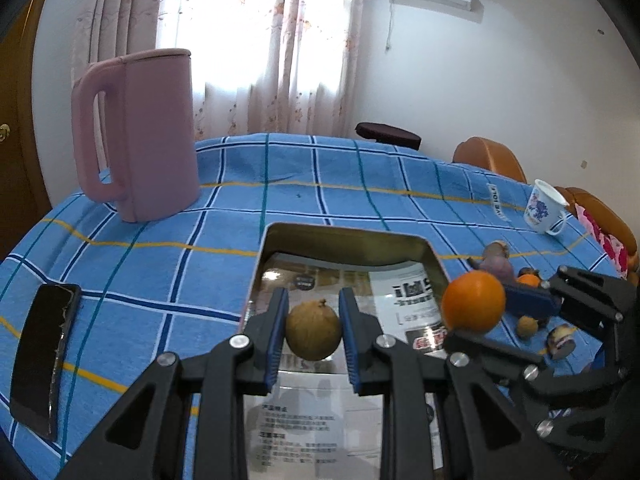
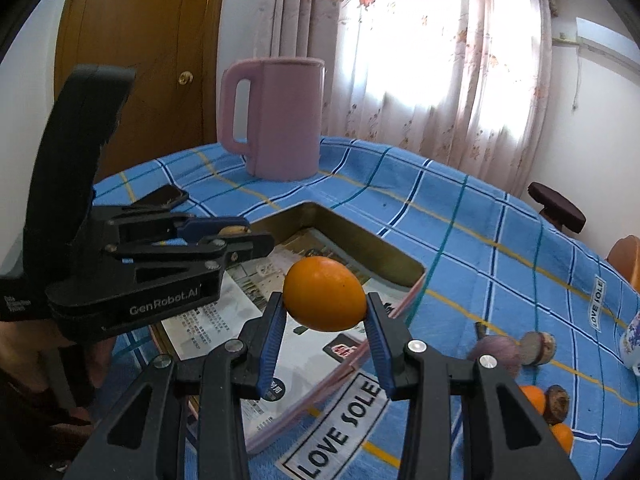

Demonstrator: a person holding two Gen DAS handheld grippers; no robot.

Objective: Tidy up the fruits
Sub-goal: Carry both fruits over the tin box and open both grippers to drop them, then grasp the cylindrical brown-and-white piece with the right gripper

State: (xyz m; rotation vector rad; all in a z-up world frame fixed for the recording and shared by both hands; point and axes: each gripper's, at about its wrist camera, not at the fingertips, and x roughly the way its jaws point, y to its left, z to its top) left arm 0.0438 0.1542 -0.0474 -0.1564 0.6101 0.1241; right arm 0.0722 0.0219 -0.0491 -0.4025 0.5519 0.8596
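My left gripper [image 1: 313, 326] is shut on a brown round fruit [image 1: 313, 330] and holds it over the metal tray [image 1: 348, 236], which is lined with printed paper. My right gripper [image 2: 325, 322] is shut on an orange [image 2: 324, 298] and holds it above the tray's right edge [image 2: 416, 270]. The orange also shows in the left wrist view [image 1: 474, 301], with the right gripper [image 1: 500, 316] at the right. The left gripper [image 2: 236, 236] shows at the left of the right wrist view, over the tray.
A pink jug [image 1: 140, 132] stands at the back left of the blue checked tablecloth [image 1: 320, 184]. A black phone [image 1: 44, 356] lies at the left. Loose fruits [image 2: 536, 396], a purple one [image 2: 498, 354] and a flowered cup [image 1: 544, 208] are to the right.
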